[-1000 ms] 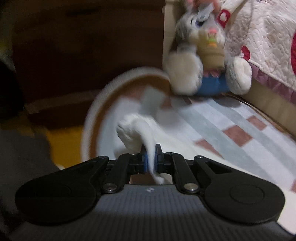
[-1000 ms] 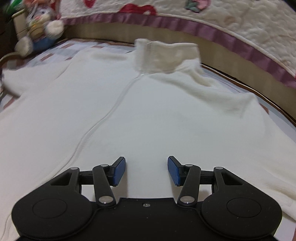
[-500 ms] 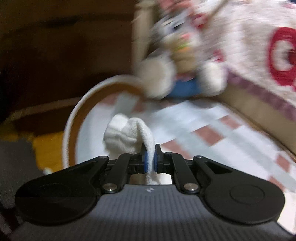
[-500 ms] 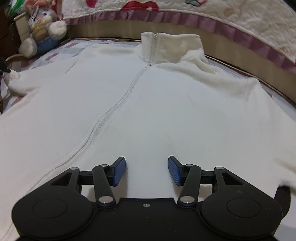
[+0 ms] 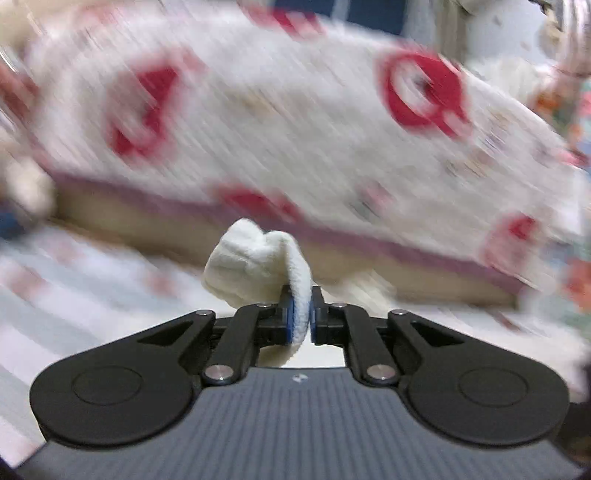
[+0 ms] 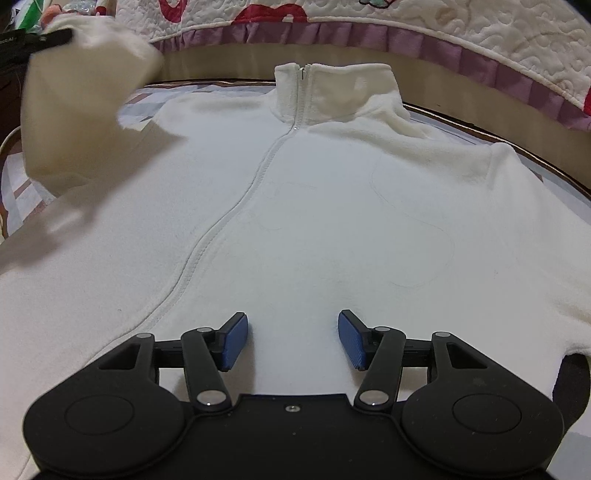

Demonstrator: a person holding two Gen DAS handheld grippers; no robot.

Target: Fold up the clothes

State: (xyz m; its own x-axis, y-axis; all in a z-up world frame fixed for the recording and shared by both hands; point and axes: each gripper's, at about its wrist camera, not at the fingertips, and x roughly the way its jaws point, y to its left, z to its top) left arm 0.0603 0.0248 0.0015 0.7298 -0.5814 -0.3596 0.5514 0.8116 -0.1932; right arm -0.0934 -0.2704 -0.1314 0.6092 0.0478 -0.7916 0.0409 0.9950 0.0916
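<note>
Blurred, left hand-held gripper (image 5: pixel 300 317) pinches the sleeve cuff (image 5: pixel 255 266).

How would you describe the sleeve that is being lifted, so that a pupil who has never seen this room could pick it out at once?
Find the cream fleece jacket spread flat in front of the quilted bedspread. From its zipped collar go toward the left shoulder: the sleeve rises off the surface there, its cuff pinched in the left tongs. Only this part of the jacket is held in the air.
</note>
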